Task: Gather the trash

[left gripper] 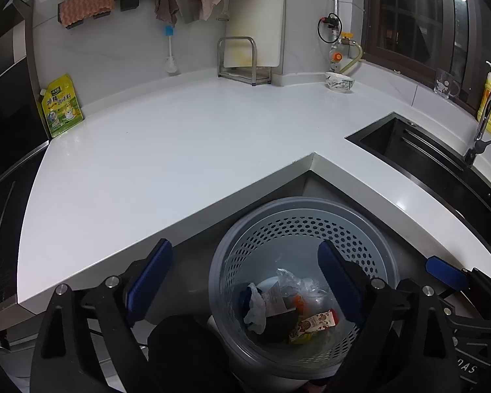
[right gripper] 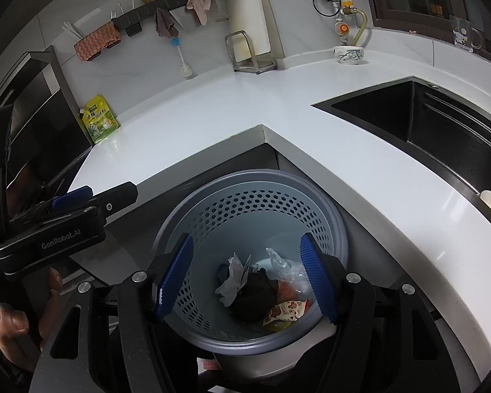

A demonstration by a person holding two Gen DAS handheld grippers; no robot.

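Both claws hang over a round grey perforated plastic basket (right gripper: 212,216), ribbed blue pads spread wide with nothing between them: the left claw (left gripper: 245,281) and the right claw (right gripper: 245,275). The trash (right gripper: 262,291), crumpled paper, clear film and a printed wrapper, lies at the basket's bottom. Beyond, the glossy white L-shaped surface (left gripper: 180,150) carries a yellow pouch (left gripper: 62,104), a patterned bowl (left gripper: 339,82) and a black sink (right gripper: 425,121).

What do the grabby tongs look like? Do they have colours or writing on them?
Both tongs are black, angular frames with round silver bolts. The left tongs and right tongs each have two fingers tipped with blue pads, ribbed like tiny ridges. White lettering on the left one's black body reads GenRobot.AI. No cables or sleeves show.
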